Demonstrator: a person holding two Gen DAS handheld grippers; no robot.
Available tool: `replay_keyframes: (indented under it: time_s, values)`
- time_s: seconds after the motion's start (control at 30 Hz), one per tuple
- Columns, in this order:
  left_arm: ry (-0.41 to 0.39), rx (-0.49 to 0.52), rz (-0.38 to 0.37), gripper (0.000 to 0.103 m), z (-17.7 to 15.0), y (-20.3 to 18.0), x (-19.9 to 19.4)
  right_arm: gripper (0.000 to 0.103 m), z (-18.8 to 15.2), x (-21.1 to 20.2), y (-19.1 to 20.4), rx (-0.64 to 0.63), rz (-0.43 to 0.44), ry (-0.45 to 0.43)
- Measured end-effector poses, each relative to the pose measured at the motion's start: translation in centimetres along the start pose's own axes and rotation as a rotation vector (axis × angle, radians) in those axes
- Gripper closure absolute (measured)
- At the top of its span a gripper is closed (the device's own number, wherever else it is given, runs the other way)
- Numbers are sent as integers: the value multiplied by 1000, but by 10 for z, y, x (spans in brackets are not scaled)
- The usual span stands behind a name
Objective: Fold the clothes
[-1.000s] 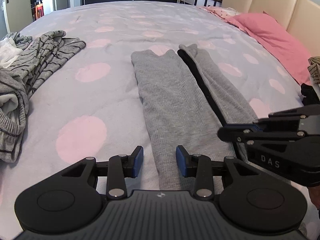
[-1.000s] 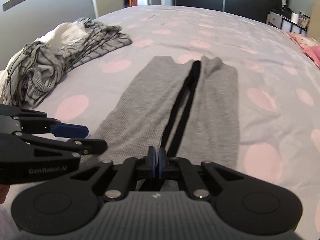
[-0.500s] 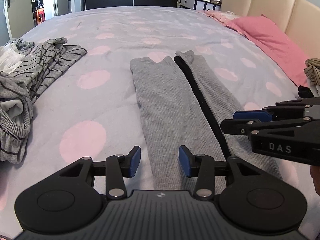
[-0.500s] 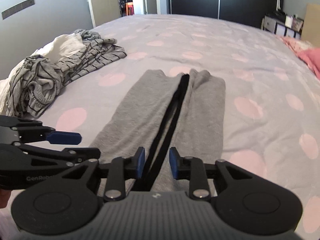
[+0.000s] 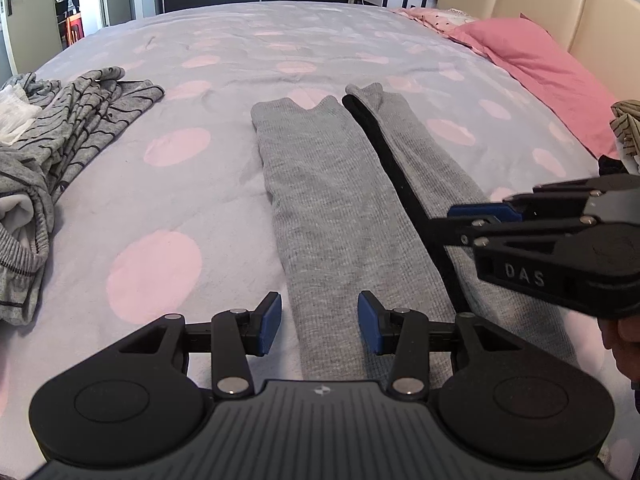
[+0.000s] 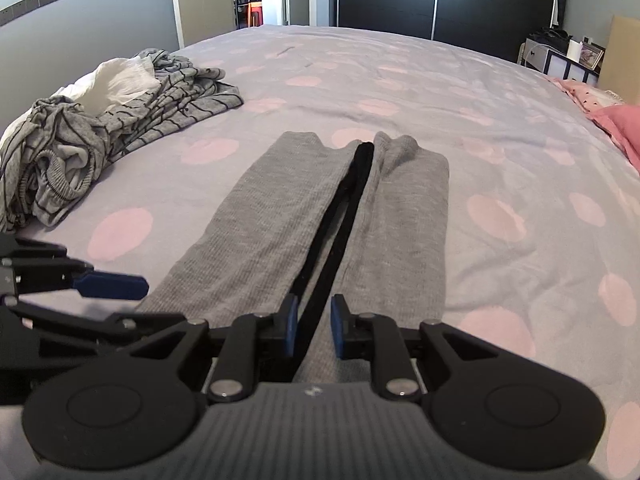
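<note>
Hovering low in the frame, the left gripper (image 5: 319, 327) has its blue pads (image 5: 269, 323) standing apart, nothing between them; the near end of the grey trousers (image 5: 340, 216) shows in the gap but the pads do not touch it. Right gripper (image 6: 313, 330): jaws narrower and closing at this moment, the black side stripe (image 6: 344, 208) running up from the gap between the pads, no contact visible. In the left wrist view the right gripper enters from the right edge, over the trousers' right leg.

Trousers lie flat, centre of frame, legs stretched away toward the top, on the lilac bedspread with pink dots (image 5: 152, 268). A heap of striped grey clothes (image 6: 100, 140) sits at the left edge. Pink pillow (image 5: 536, 64) upper right, against a cream headboard (image 5: 560, 4).
</note>
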State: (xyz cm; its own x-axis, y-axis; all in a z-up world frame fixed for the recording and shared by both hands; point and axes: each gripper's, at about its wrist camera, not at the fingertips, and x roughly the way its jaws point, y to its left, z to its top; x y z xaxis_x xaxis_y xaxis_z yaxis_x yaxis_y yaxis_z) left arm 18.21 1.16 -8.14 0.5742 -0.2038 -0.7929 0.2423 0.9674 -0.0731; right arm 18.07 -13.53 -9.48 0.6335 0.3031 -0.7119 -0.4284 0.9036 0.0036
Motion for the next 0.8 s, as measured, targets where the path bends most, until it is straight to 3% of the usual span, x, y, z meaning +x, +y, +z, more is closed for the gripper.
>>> replay_keyframes:
  time_s: [0.13, 0.27, 0.3, 0.33, 0.5, 0.6, 0.73, 0.77, 0.8]
  values:
    - [7, -3, -3, 63, -1, 1, 3, 83, 3, 11, -8, 45, -36, 19]
    - [8, -8, -7, 63, -1, 2, 3, 87, 1, 20, -22, 127, 11, 57]
    - [8, -8, -7, 63, -1, 1, 3, 96, 0, 22, -22, 127, 21, 59]
    - [8, -8, -7, 63, -1, 1, 3, 98, 0, 21, -21, 125, 25, 56]
    - [6, -11, -9, 63, 0, 1, 2, 99, 6, 11, -7, 85, 70, 16]
    - [4, -5, -11, 63, 0, -1, 1, 99, 5, 19, 0, 51, 49, 54]
    - [-9, 3, -15, 63, 2, -4, -3, 90, 4, 21, -2, 61, 53, 65]
    - [-13, 3, -19, 62, 4, -5, -5, 83, 5, 19, -3, 64, 57, 66]
    - [-18, 2, -24, 61, 6, -5, -7, 64, 7, 15, -5, 73, 62, 63]
